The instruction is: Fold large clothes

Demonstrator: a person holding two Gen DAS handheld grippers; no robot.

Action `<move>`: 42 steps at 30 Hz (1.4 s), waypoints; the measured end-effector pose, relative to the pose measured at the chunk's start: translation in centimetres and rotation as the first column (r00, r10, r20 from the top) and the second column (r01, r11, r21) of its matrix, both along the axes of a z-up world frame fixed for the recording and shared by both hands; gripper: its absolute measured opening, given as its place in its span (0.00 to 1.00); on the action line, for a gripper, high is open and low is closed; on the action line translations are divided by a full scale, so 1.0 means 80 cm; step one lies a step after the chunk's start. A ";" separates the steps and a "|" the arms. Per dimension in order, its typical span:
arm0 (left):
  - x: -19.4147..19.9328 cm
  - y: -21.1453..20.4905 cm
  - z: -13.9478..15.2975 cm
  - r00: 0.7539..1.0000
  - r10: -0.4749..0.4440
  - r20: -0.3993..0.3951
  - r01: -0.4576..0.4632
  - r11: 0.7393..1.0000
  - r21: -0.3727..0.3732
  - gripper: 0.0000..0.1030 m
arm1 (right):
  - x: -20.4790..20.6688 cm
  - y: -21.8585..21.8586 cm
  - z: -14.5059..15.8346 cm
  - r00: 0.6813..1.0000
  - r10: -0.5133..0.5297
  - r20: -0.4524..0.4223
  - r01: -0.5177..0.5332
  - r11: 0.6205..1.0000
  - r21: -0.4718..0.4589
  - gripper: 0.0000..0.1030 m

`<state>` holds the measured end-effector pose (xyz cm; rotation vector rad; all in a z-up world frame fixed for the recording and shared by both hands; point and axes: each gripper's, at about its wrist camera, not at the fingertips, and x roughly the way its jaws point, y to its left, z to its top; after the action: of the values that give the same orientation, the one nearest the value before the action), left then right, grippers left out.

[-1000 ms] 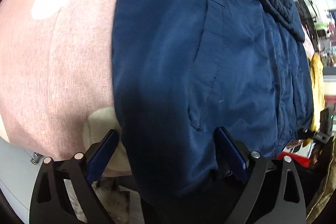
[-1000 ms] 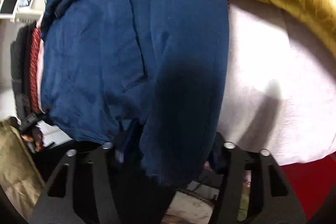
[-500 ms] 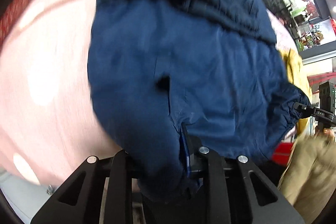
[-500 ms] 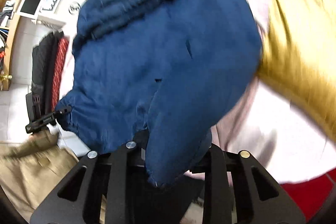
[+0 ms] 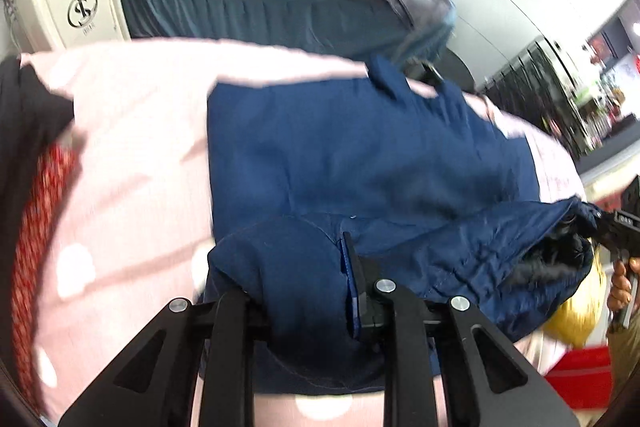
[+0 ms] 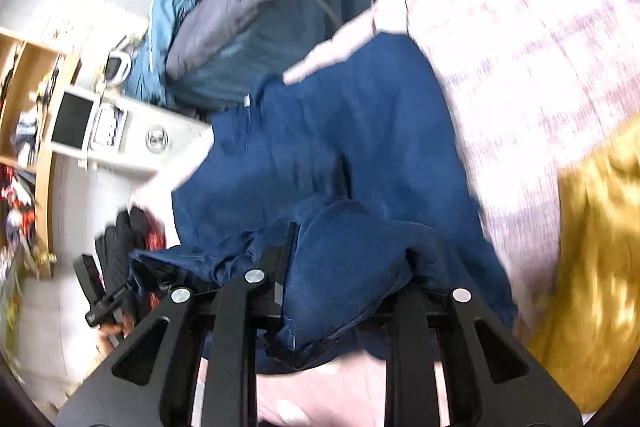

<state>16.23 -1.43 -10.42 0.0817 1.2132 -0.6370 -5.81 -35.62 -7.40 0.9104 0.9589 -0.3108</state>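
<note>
Left wrist view: left tool (image 5: 310, 287) pinches a bunched corner of the navy blue woven garment (image 5: 360, 155); its jaws have just been closing on that cloth. Right tool (image 6: 348, 267) pinches the other corner the same way. Garment's far part lies on the pink white-dotted bedspread (image 5: 132, 131), near hem lifted between the tools.

Risks:
- thick bunches in narrow grips, so cloth may slip out mid-carry
- uneven pull between tools skews the fold line
- hem may drag the yellow fabric (image 6: 592, 267) just beside it
</note>
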 end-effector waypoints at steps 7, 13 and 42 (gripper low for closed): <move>0.100 -0.058 0.011 0.999 0.049 0.021 -0.049 0.999 0.007 0.20 | 0.104 -0.056 0.016 0.998 -0.031 0.046 0.032 0.999 -0.005 0.21; 0.149 -0.075 -0.038 0.993 0.091 -0.072 -0.090 0.996 0.016 0.20 | 0.165 -0.103 -0.030 0.997 -0.075 -0.009 0.075 0.995 0.069 0.21; 0.145 0.065 -0.002 0.975 0.160 -0.152 -0.184 0.970 -0.162 0.88 | 0.122 -0.121 0.001 0.995 -0.088 0.039 0.087 0.996 0.023 0.75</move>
<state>27.84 3.73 -10.55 -0.2167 1.2761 -0.6014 3.96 -45.34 -7.33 0.9763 0.8886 -0.3562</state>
